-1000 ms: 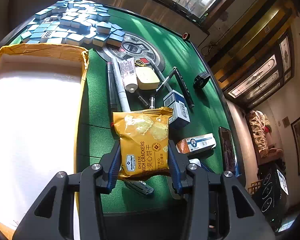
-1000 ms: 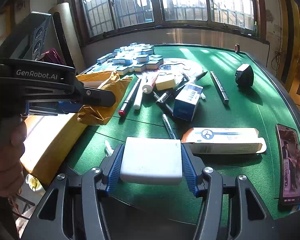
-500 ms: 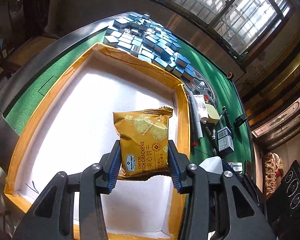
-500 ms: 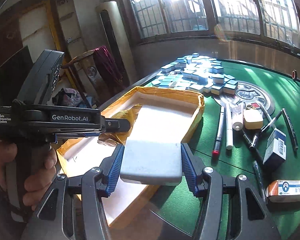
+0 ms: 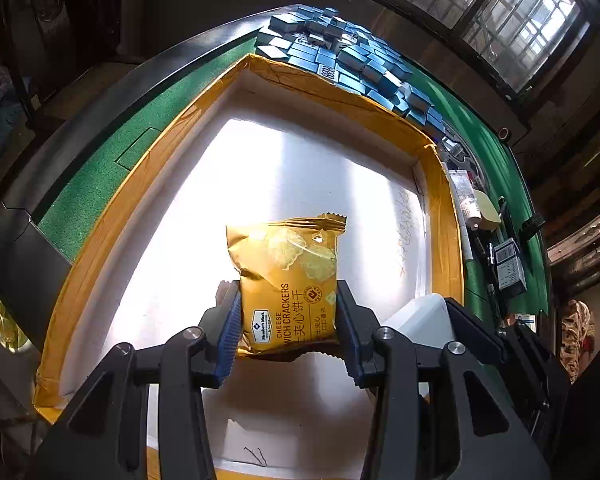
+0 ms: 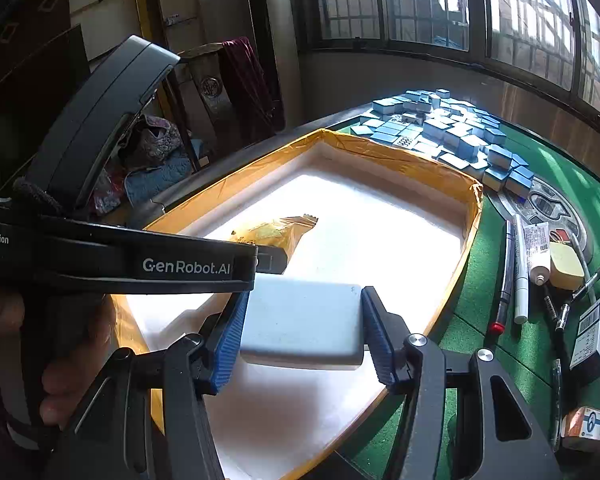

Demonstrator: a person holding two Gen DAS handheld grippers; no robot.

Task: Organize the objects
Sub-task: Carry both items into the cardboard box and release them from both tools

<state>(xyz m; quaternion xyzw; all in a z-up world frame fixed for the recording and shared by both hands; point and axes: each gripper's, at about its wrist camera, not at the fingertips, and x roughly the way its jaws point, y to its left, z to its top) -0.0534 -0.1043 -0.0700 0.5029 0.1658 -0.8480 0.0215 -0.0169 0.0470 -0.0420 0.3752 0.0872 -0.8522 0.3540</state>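
We've got loads of open floor inside the box (image 5: 172, 184); only its yellow walls, the mahjong tiles (image 6: 452, 132) behind and pens (image 6: 518, 272) alongside crowd us.

Yellow foil packet of cheese sandwich crackers (image 5: 288, 284), upright with crimped top edge pointing away from the claw, pinched at its lower half between the blue pads of the left gripper (image 5: 287, 328). Held above the white floor of the shallow, yellow-taped box (image 5: 440, 216) spread beneath and ahead of both claws. White rounded rectangular block (image 6: 302, 322), smooth and flat, lying level and clamped by its short ends in the right gripper (image 6: 302, 328), just above the box's near corner.
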